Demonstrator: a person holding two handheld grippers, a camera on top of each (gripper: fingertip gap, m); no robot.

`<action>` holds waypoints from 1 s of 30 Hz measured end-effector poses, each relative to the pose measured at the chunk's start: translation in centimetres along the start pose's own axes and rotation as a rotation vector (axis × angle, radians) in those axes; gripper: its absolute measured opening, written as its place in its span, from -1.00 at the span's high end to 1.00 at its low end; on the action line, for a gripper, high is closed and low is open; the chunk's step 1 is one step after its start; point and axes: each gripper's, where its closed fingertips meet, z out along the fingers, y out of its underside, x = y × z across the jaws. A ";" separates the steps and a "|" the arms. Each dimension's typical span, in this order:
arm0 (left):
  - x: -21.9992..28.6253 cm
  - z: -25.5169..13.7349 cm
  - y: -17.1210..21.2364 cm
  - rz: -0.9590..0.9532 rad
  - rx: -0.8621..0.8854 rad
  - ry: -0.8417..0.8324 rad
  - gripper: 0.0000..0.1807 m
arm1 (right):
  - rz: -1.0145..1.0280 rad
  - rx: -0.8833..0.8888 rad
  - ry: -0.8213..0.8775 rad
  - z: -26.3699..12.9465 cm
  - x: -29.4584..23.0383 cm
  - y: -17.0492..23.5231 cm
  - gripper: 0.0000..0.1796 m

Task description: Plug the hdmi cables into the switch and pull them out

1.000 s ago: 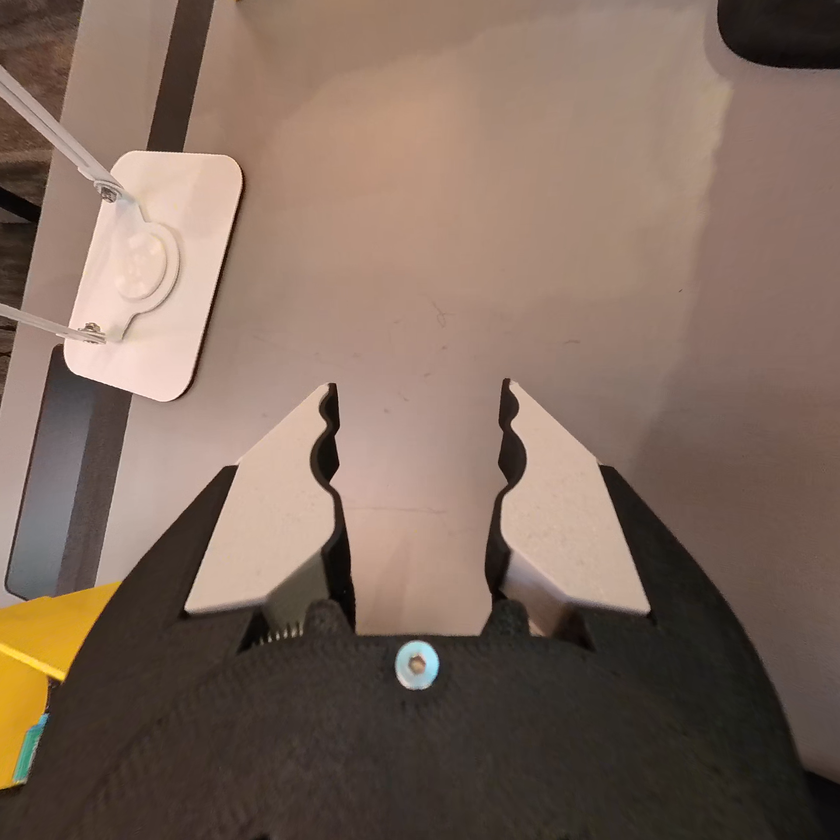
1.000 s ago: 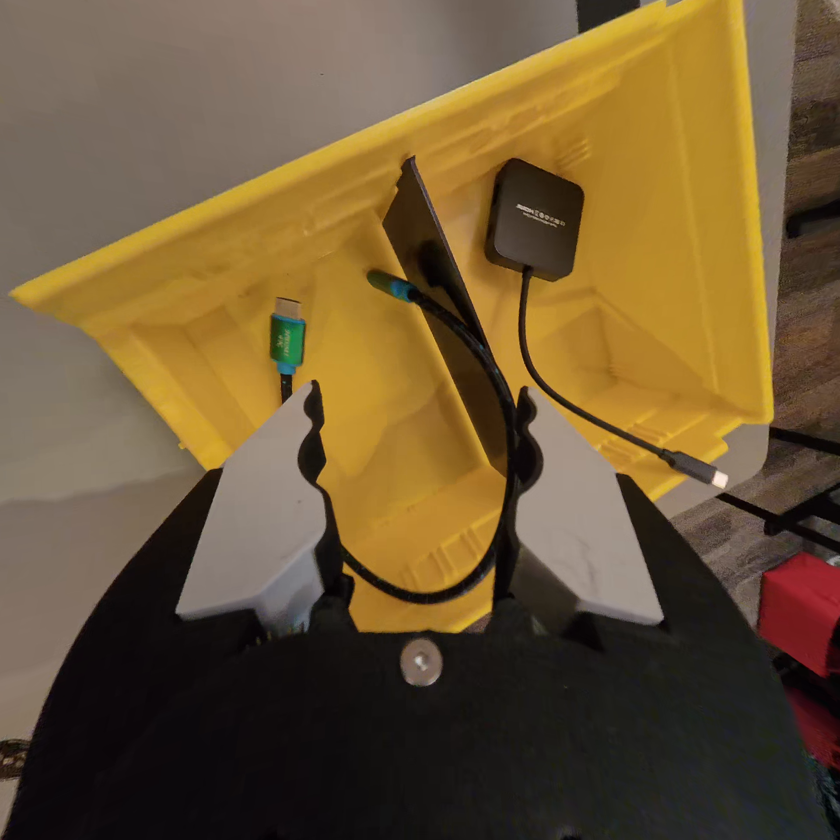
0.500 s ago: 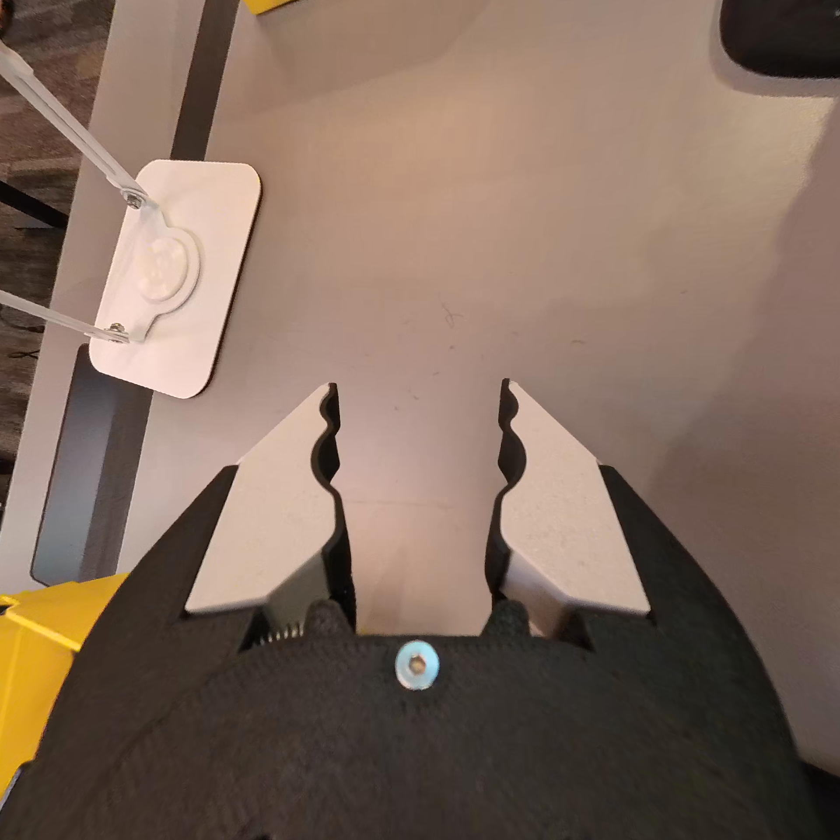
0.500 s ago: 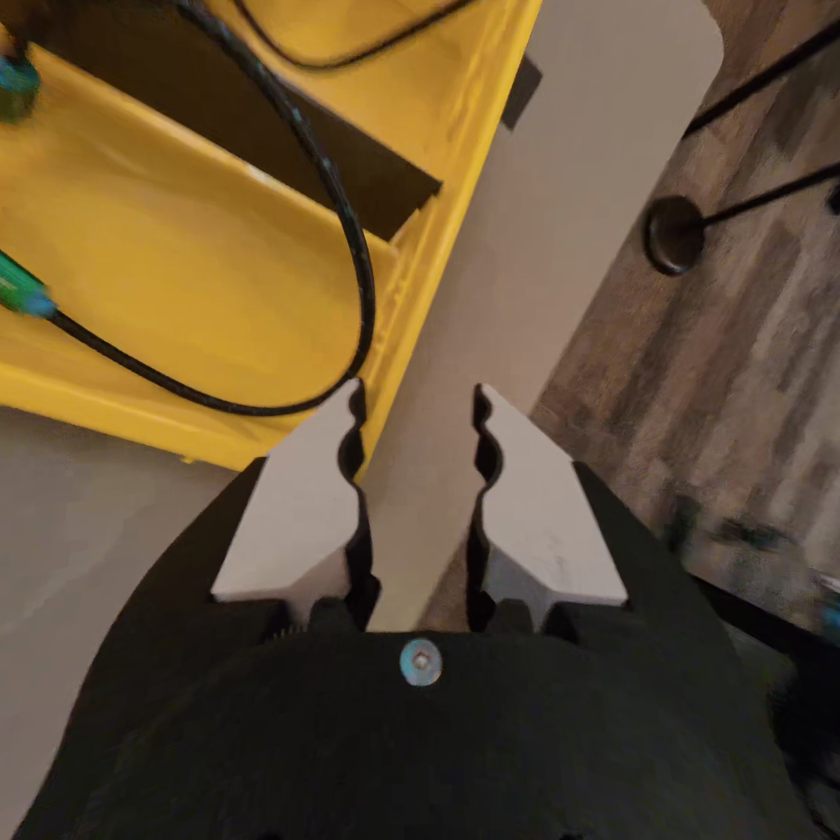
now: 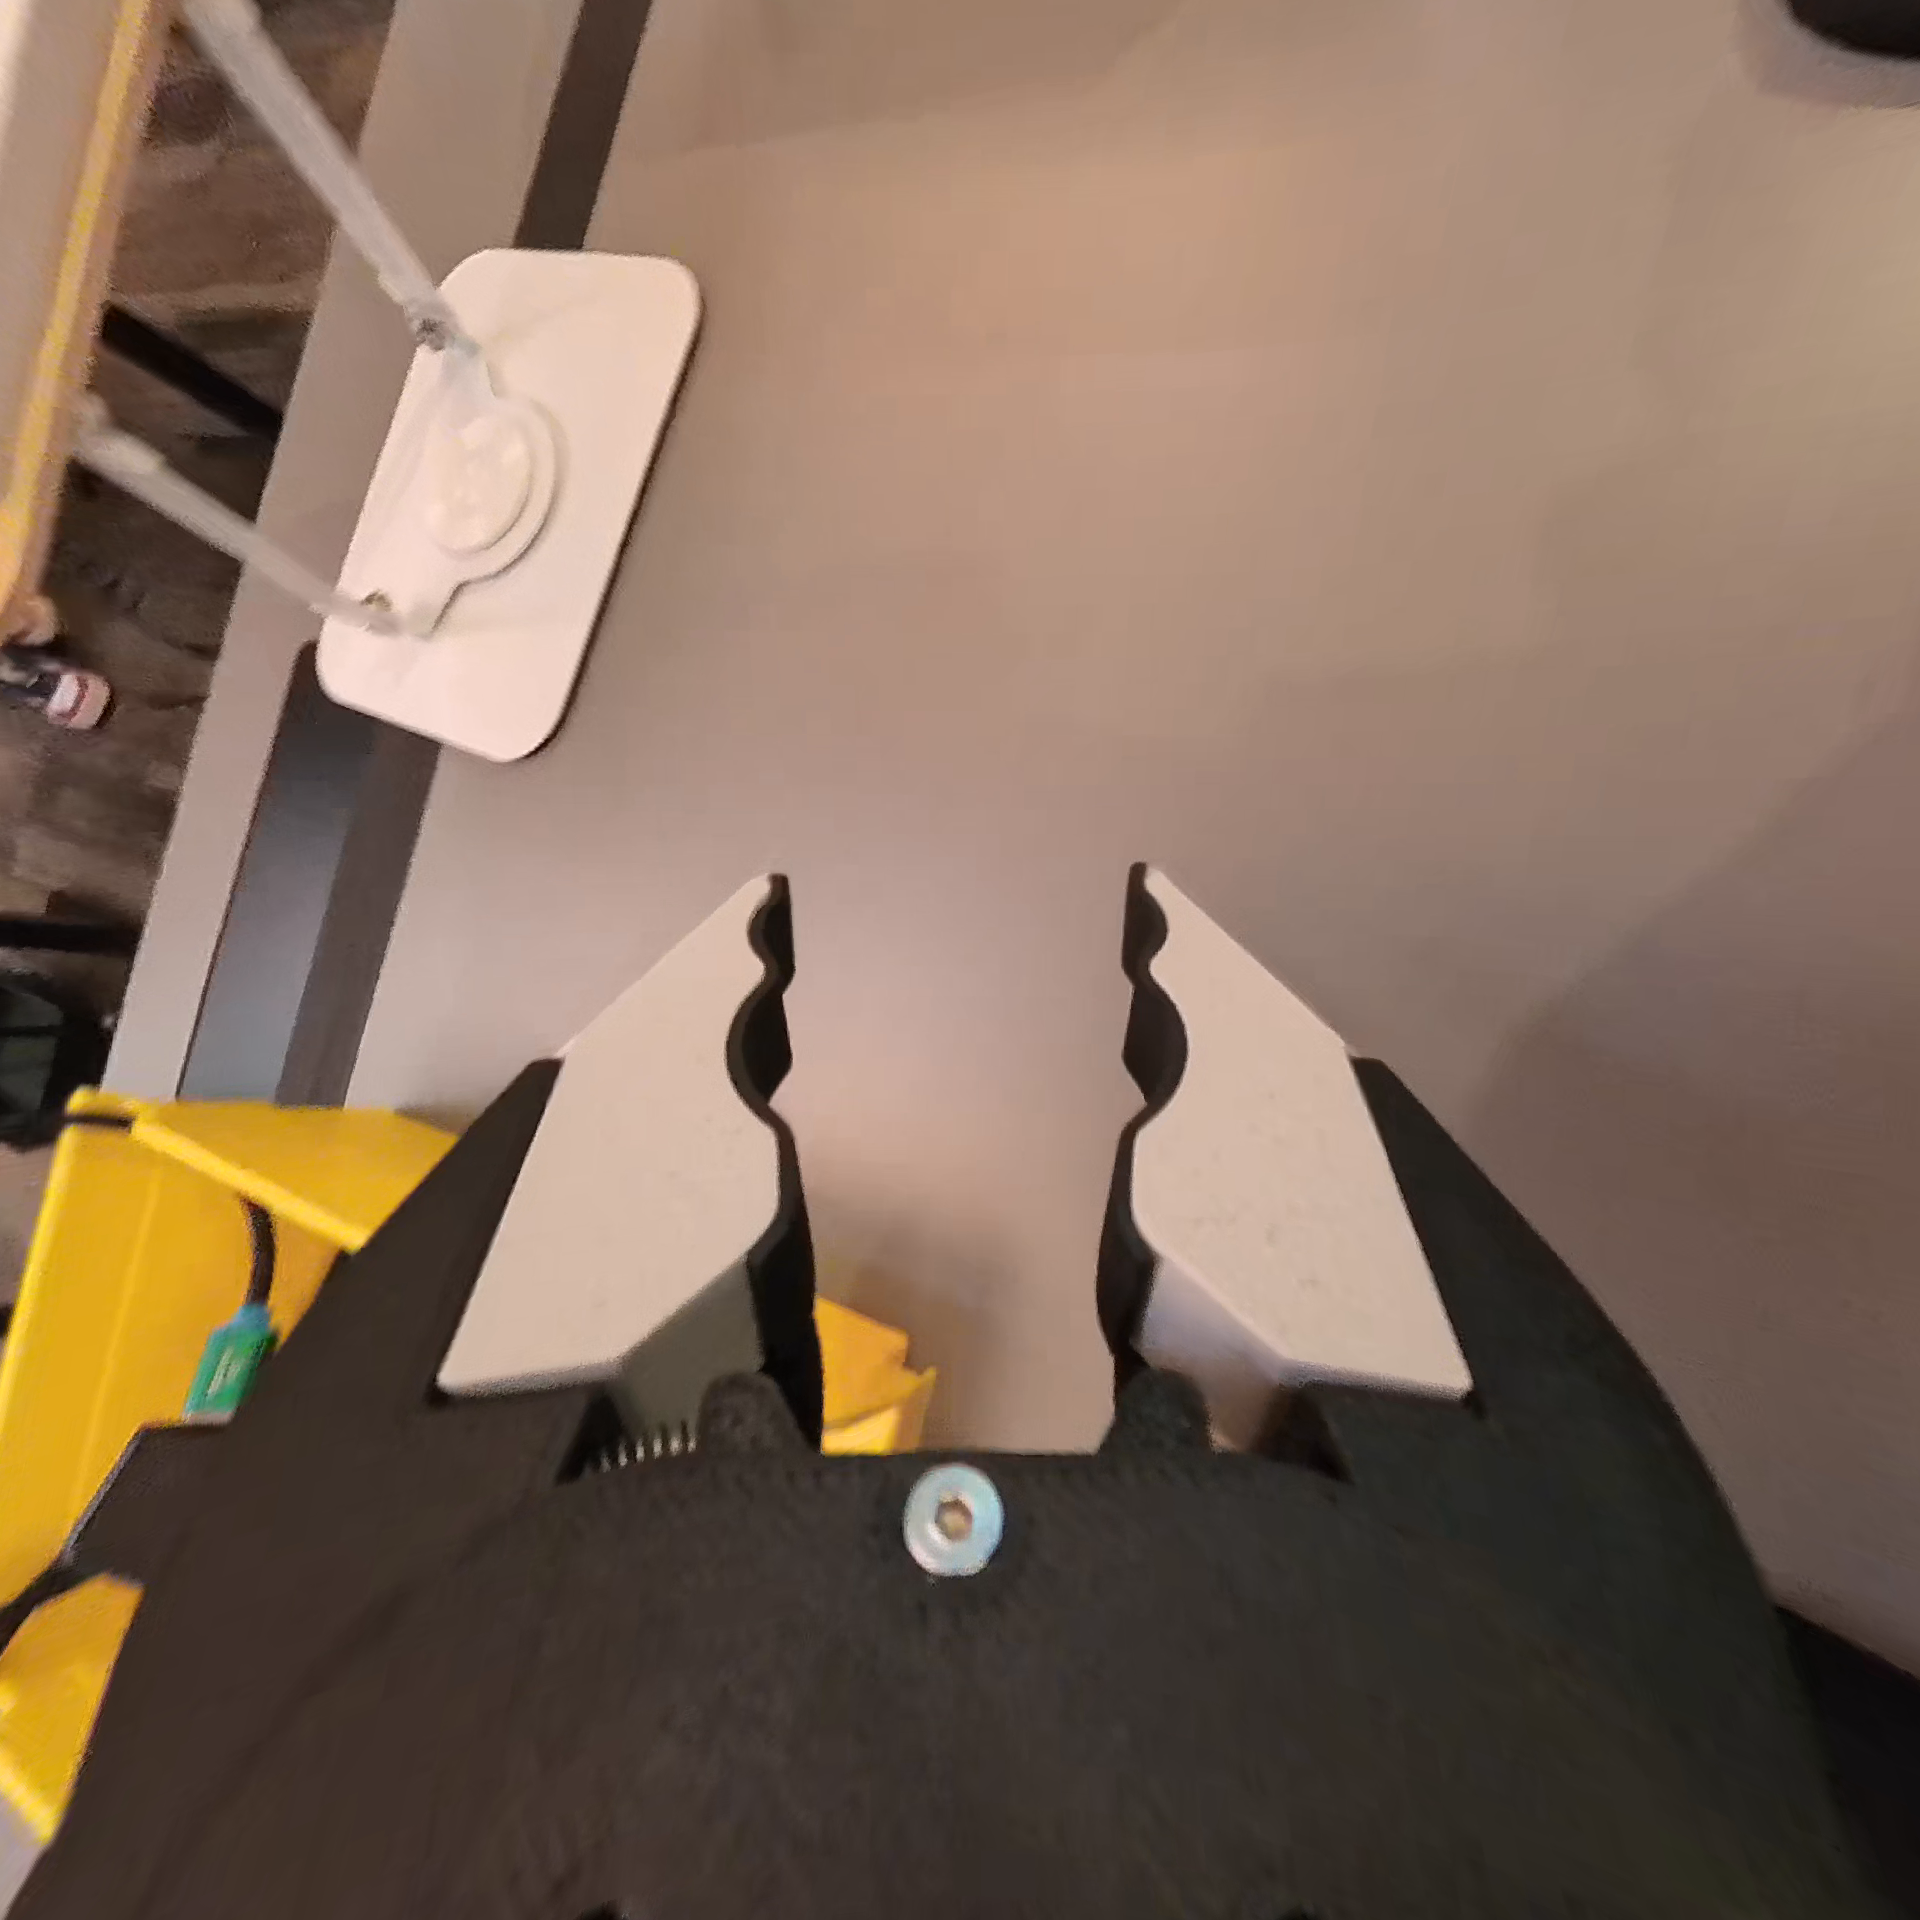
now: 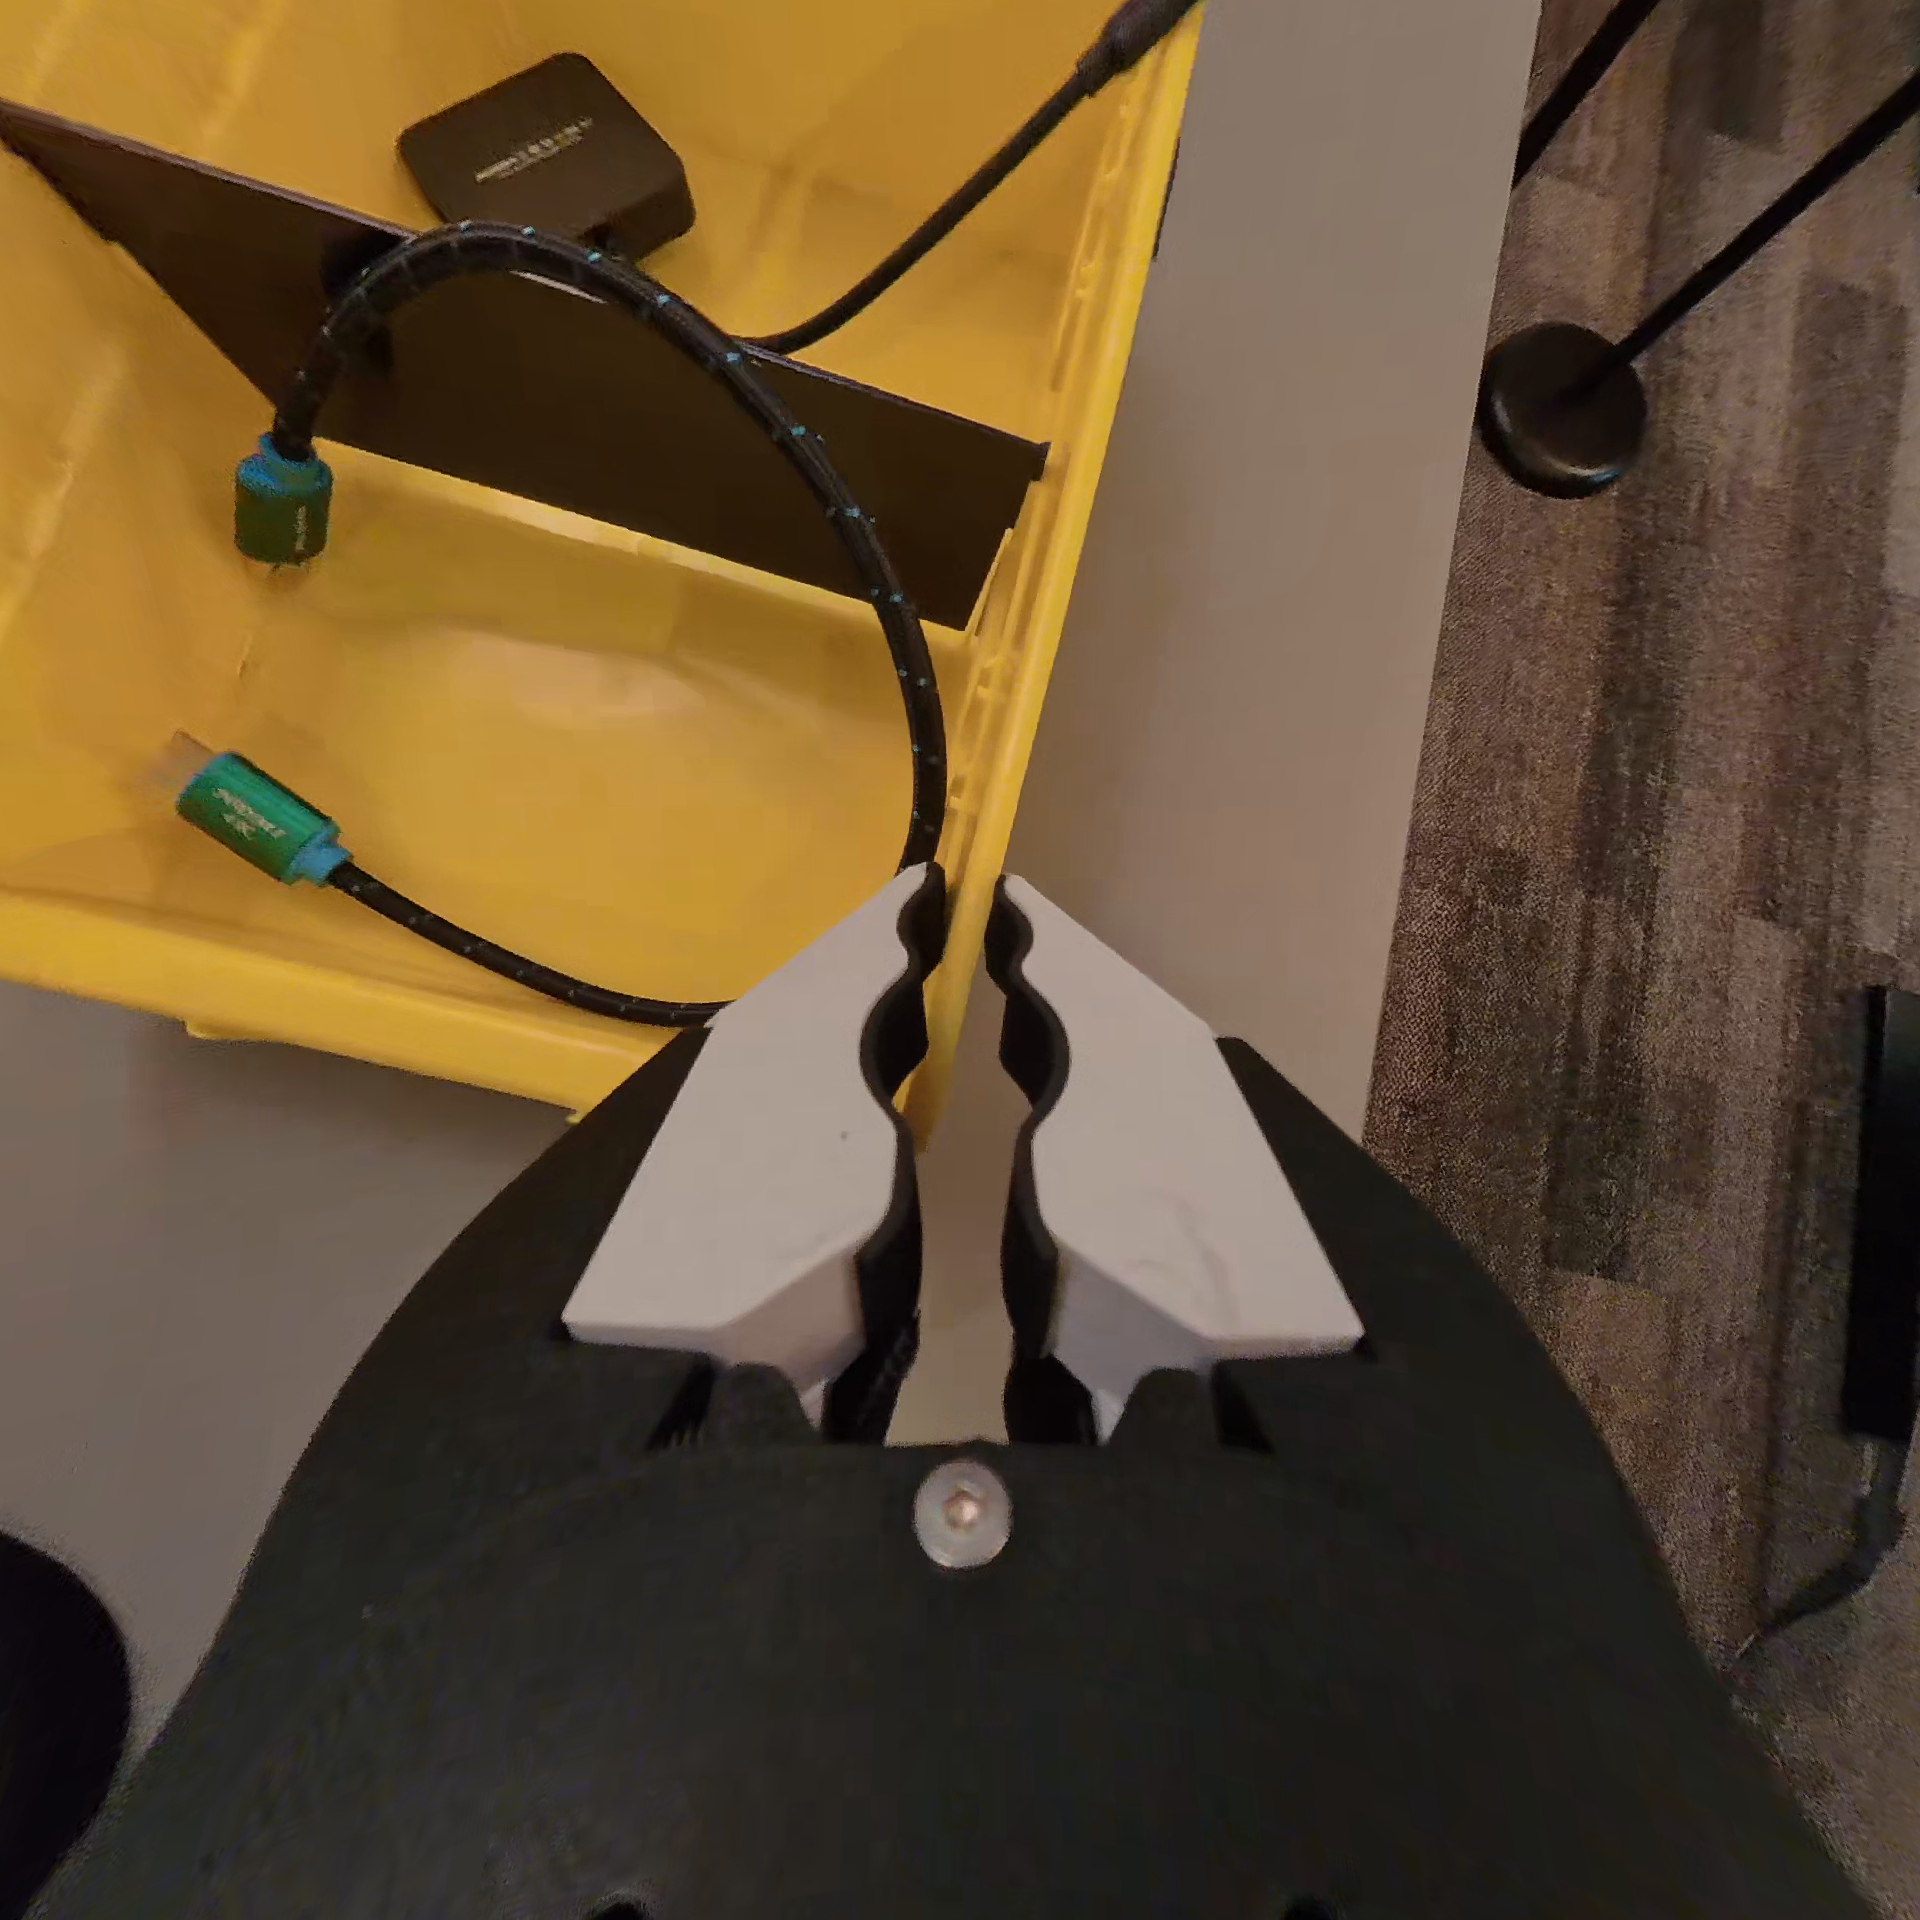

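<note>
A yellow bin [image 6: 1049, 582] stands on the grey table [image 6: 1247, 520], split by a black divider [image 6: 623, 457]. The black square switch [image 6: 545, 156] lies in the far compartment with its thin black lead [image 6: 935, 229]. A black braided HDMI cable [image 6: 914, 675] loops over the divider; one green plug [image 6: 255, 821] and the other green plug [image 6: 283, 509] lie in the near compartment. My right gripper [image 6: 963, 894] is closed on the bin's right rim, one finger inside and one outside. My left gripper [image 5: 956, 883] is open and empty above bare table; the bin [image 5: 125, 1299] and a green plug [image 5: 231, 1371] show at lower left.
A white plate with a clear stand [image 5: 520, 499] sits near the table's left edge. The table's right edge is close to the bin, with wood floor and a black round stand foot [image 6: 1564, 410] beyond. A dark round object [image 6: 52, 1714] is at lower left. The grippers' ends are close to 60 cm from one another. It is some 30 cm from my left tips to the green plug [image 5: 231, 1371].
My right gripper swung from above the bin to its right rim and its fingers closed there. In the left wrist view the bin and plug have come into view at lower left.
</note>
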 end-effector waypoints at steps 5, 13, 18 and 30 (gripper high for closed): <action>-5.2 -3.2 4.7 -0.033 -0.100 -0.183 0.39 | -0.012 0.017 0.048 -0.6 -1.9 0.7 0.75; -16.6 -6.7 15.5 -0.089 -0.375 -0.364 0.28 | -0.106 0.118 0.164 -4.3 -2.3 -1.9 0.44; -21.9 -5.7 18.5 -0.232 -0.356 -0.331 0.23 | -0.143 0.179 0.138 -5.1 -3.8 -2.8 0.50; -24.1 0.4 23.7 -0.253 -0.675 0.055 0.10 | -0.225 0.218 0.137 -5.6 -5.5 -4.4 0.55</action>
